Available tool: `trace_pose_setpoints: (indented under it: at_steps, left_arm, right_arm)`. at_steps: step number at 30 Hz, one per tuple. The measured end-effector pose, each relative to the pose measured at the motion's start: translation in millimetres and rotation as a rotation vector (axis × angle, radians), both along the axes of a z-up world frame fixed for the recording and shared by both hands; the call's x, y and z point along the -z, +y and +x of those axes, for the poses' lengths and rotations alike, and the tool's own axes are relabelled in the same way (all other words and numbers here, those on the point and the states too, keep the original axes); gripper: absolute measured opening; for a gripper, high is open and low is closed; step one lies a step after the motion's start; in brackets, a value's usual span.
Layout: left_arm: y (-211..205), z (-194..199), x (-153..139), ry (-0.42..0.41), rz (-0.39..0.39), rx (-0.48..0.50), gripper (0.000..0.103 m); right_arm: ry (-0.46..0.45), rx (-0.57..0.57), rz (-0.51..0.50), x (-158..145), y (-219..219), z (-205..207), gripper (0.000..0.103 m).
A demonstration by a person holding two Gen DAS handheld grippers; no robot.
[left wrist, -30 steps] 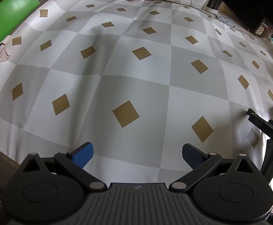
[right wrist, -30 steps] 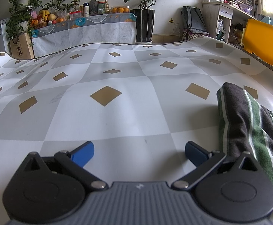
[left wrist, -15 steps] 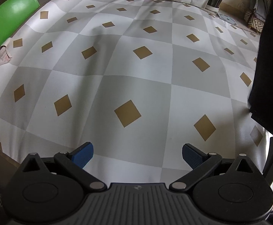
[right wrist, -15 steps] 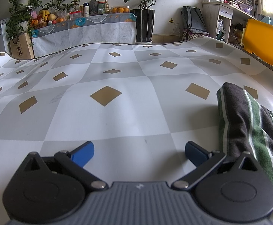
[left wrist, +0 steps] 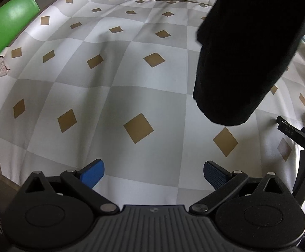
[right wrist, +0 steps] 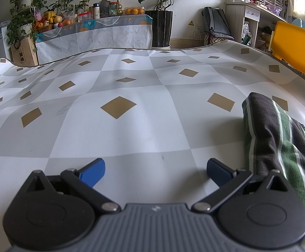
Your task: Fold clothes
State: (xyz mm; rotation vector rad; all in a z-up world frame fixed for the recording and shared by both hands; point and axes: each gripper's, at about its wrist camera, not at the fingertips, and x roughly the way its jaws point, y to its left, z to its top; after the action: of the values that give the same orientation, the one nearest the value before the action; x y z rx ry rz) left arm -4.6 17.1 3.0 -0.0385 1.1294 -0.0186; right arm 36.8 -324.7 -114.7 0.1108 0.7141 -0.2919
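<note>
New in the left wrist view: a broad black shape, perhaps a dark sleeve or hanging cloth (left wrist: 246, 58), reaching from the top right corner down over the desk's vinyl cover of grey and white checks with tan diamonds (left wrist: 110, 96); only a sliver at the right edge half a second ago, absent altogether a second ago. Too dark to tell sleeve from garment. Probably means a reach across toward the clothing, so folding not yet begun. Left tool (left wrist: 152, 173) spread wide, blue pads empty, hovering near the desk's front edge, same pose as before. Right tool (right wrist: 155, 173) likewise spread wide and empty, low over the desk, view unchanged from the earlier frames. Crumpled dark garment with green and white stripes (right wrist: 278, 142) lying at the right edge of the desk, just beside the right tool's right finger, unfolded and unheld. Green plastic chair back (left wrist: 7, 25) past the far left corner, yellow chair back (right wrist: 295, 48) past the far right
</note>
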Motion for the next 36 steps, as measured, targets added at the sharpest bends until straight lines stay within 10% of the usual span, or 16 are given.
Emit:
trace_pose_setpoints:
  at_steps: [36]
  left_arm:
    - [-16.4,3.1,12.3,0.030,0.054,0.022,0.101]
  right_arm:
    - [0.000,0.000,0.000,0.6,0.1,0.0,0.103]
